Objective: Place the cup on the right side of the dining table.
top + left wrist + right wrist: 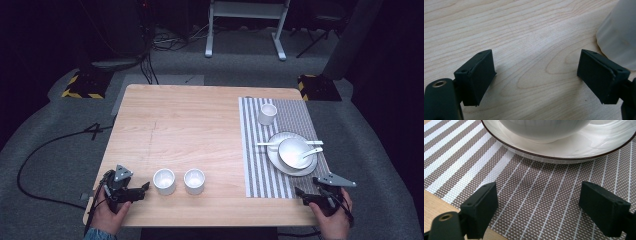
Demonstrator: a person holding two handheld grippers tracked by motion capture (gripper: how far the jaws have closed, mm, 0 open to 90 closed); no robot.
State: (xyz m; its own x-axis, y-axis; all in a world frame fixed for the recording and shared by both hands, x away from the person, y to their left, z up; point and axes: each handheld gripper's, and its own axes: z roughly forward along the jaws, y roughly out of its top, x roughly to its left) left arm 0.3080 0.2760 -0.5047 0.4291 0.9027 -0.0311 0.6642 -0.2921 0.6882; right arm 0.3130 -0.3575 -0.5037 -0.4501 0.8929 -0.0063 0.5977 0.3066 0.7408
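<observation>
Left gripper (146,187): jaws wide, holding nothing, low over the bare wood, pointed at the near cup (164,180); its white wall sits just beside one jaw in the left gripper view (617,32), no contact visible.
Second cup (194,180): just right of the first, apart from it.
Progress: one cup (267,114) stands on the mat (253,150) behind the plate (273,158), bowl (292,151) and spoon (311,152); two cups probably still to move.
Right gripper (299,192): jaws wide, empty, over the mat's near edge, short of the plate.
</observation>
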